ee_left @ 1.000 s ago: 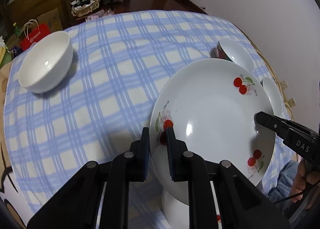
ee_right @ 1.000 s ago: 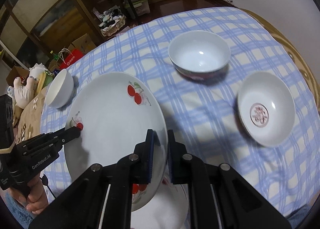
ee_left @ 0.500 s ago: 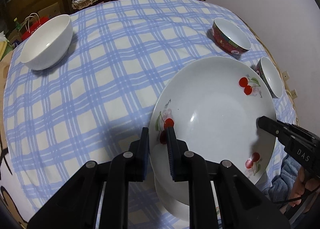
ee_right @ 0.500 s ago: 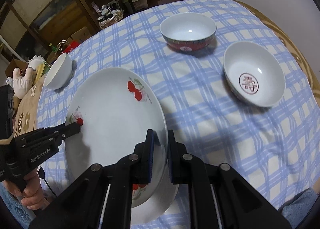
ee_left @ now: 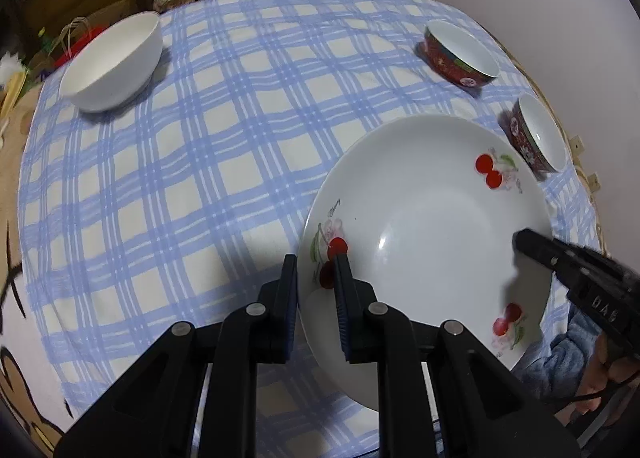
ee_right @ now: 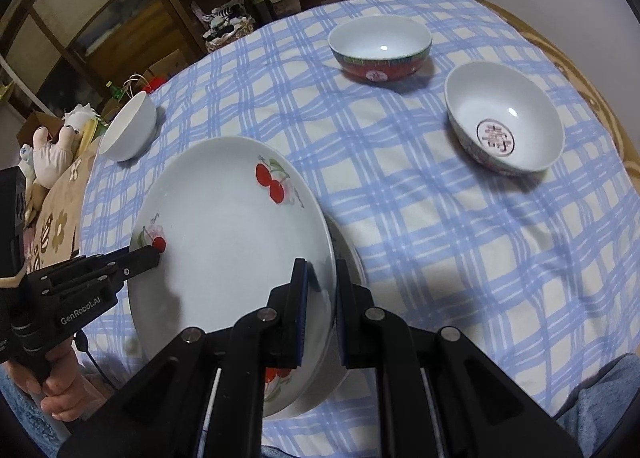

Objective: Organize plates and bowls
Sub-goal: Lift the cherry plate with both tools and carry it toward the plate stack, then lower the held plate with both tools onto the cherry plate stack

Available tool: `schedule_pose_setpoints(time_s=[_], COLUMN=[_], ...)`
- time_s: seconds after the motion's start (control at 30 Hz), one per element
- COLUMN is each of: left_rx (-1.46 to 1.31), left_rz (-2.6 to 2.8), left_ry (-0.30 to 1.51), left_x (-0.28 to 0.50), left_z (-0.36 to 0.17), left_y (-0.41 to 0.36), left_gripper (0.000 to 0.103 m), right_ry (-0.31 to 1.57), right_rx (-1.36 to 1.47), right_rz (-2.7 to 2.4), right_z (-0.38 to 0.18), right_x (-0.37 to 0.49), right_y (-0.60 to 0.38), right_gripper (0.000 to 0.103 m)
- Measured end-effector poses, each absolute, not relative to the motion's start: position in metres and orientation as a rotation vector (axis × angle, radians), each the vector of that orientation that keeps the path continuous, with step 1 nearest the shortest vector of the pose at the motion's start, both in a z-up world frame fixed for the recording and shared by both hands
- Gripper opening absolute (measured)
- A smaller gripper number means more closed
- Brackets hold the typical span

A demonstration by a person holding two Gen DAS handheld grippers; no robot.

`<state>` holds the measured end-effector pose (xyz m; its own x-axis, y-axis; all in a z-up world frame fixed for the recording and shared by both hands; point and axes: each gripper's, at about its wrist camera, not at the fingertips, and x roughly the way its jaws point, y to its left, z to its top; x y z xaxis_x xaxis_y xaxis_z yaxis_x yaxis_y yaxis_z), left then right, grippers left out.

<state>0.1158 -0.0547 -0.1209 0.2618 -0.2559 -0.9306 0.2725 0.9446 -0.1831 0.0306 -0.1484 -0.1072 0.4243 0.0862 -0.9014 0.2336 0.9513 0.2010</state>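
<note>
— Over the near edge of the checked tablecloth (ee_left: pixel 192 161), how do the hands sit?

— Both point steeply down. The left gripper (ee_left: pixel 316 278) is clamped on the left rim of the cherry plate (ee_left: pixel 432 225), one pad under the rim and one on its face. The right gripper (ee_right: pixel 320 282) is clenched on the opposite rim of the same plate (ee_right: pixel 224 242). A hand (ee_right: pixel 56 390) wraps the left tool's handle at the bottom left of the right wrist view.

— And the plate itself?

— Carried between the two grippers, tilted a little, over the near part of the cloth. A second white plate (ee_right: pixel 348 258) lies beneath it; only a sliver of its rim peeks out, so whether the two touch I cannot tell.

— Anything else cut off?

— The near rim of the held plate disappears behind the gripper bodies in both views.

— What room is there?

— A white bowl (ee_left: pixel 116 61) sits far left, well apart. A red bowl (ee_right: pixel 380 49) stands at the far side, and a bowl with a red emblem inside (ee_right: pixel 504 117) to the right, near the table edge (ee_right: pixel 580 73). The middle of the cloth between them lies bare.
</note>
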Motion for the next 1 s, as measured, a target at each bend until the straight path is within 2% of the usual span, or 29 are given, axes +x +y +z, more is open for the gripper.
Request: schedule_pose_setpoints(time_s=[0.53,1.0], left_rx=[0.086,0.074], left_rz=[-0.341,-0.364], left_ry=[1.289,1.262], left_x=[0.110,0.109], left_z=[-0.139,-0.133], left_y=[-0.071,-0.062], left_gripper=[0.018,0.017], right_ry=[1.125,1.131], right_rx=[0.251,0.280], right_rz=[-0.148,-0.181], right_z=[-0.116,-0.121], right_x=[0.035,0.036], right_y=[-0.146,-0.153], right_gripper=[0.016,0.015])
